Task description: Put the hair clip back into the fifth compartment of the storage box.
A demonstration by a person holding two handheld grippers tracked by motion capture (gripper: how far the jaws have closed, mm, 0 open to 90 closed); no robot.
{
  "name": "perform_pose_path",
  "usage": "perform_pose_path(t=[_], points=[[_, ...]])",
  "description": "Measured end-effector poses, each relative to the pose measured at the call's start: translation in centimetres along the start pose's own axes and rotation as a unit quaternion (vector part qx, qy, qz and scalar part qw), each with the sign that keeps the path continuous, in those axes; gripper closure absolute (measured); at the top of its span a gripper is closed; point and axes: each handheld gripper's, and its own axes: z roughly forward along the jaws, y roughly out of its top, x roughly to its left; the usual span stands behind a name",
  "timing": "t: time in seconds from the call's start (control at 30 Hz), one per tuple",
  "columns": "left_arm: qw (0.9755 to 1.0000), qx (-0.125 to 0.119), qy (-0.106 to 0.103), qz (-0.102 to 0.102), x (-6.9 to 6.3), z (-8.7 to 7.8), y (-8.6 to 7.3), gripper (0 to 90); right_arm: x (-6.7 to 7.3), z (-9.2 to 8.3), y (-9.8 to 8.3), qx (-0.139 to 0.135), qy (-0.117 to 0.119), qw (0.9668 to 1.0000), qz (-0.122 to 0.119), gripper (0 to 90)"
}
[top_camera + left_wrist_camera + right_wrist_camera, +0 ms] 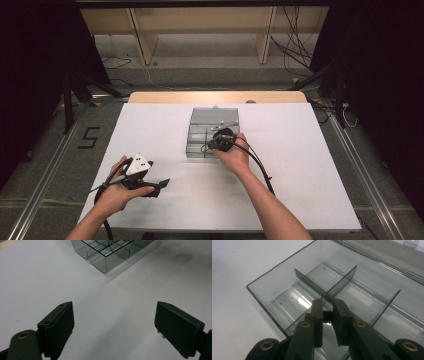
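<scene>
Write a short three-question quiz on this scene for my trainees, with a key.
1. True or false: the left gripper has its jaws shut.
2. What do the jaws of the right gripper clamp? A) a pen B) a divider C) a cloth
3. Fill in: the clear box stands on the white ___.

Key: 1 false, its jaws stand wide open over bare surface. 2 B, the divider inside the box. 3 table.

Glossy clear-plastic box (pixel 287 285), matt table (pixel 150 150)
</scene>
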Motion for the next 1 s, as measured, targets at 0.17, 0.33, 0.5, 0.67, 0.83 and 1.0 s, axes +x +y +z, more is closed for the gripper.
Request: perform_pose_path(t=[0.17, 0.33, 0.5, 0.67, 0.83, 1.0], points=[[1.0000, 0.000, 0.000, 0.000, 0.0, 0.0, 0.0, 15.5, -0.1, -0.1, 0.0, 0.001, -0.003, 1.0000, -0.001, 75.1], [1.0000, 0.001, 0.000, 0.000, 0.0, 0.0, 0.0, 15.5, -0.3, -0.3, 0.0, 0.001, -0.006, 1.0000, 0.003, 71.3], [1.0000, 0.001, 0.000, 0.001, 0.0, 0.0, 0.0, 15.5, -0.4, -0.9, 0.0, -0.001, -0.007, 1.0000, 0.003, 67.7], [1.0000, 0.001, 0.000, -0.001, 0.0, 0.0, 0.0, 15.6, -0.6, -1.7, 0.1, -0.008, -0.005, 0.9999, 0.004, 62.3], [1.0000, 0.001, 0.000, -0.001, 0.0, 0.0, -0.1, 15.6, -1.0, -2.7, -0.2, -0.018, -0.007, 0.9998, 0.011, 58.1], [1.0000, 0.003, -0.001, 0.002, 0.0, 0.0, -0.1, 15.6, -1.5, -3.7, -1.0, -0.022, -0.002, 0.9996, 0.020, 54.6]])
